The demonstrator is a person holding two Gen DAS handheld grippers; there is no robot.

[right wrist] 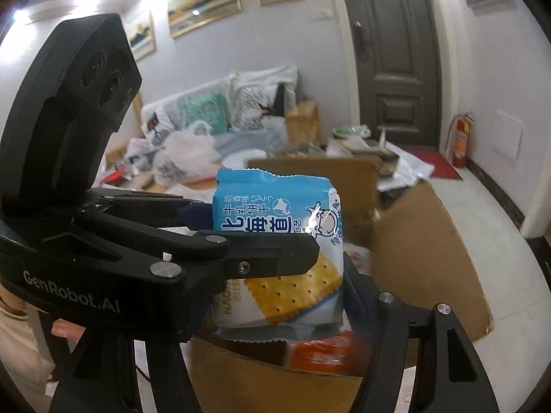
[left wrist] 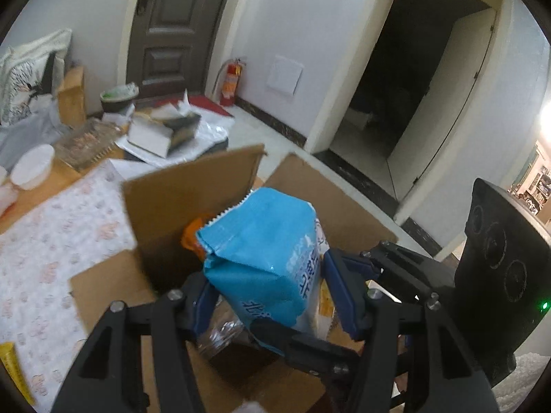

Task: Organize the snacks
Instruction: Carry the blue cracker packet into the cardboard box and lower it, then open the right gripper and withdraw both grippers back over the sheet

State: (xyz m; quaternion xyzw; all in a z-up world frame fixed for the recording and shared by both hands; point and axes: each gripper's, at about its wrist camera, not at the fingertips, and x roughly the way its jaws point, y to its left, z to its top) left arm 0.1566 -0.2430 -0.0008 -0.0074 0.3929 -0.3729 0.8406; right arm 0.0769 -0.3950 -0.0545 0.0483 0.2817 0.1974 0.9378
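Observation:
A blue and white cracker packet (left wrist: 265,254) is held above an open cardboard box (left wrist: 193,189). My left gripper (left wrist: 272,292) is closed on the packet, one blue pad on each side. My right gripper (right wrist: 275,296) also holds the same packet (right wrist: 275,241) from the opposite side, and the left gripper's black finger crosses in front of it in the right wrist view. Inside the box (right wrist: 423,251) lie an orange snack pack (right wrist: 323,354) and other wrapped snacks.
A patterned cloth (left wrist: 51,241) covers the table left of the box. White bowls (left wrist: 31,168), a glass dish (left wrist: 86,141) and open boxes (left wrist: 165,130) sit behind. A yellow packet (left wrist: 13,368) lies at the lower left. A sofa with bags (right wrist: 206,130) and a fire extinguisher (right wrist: 459,141) stand farther off.

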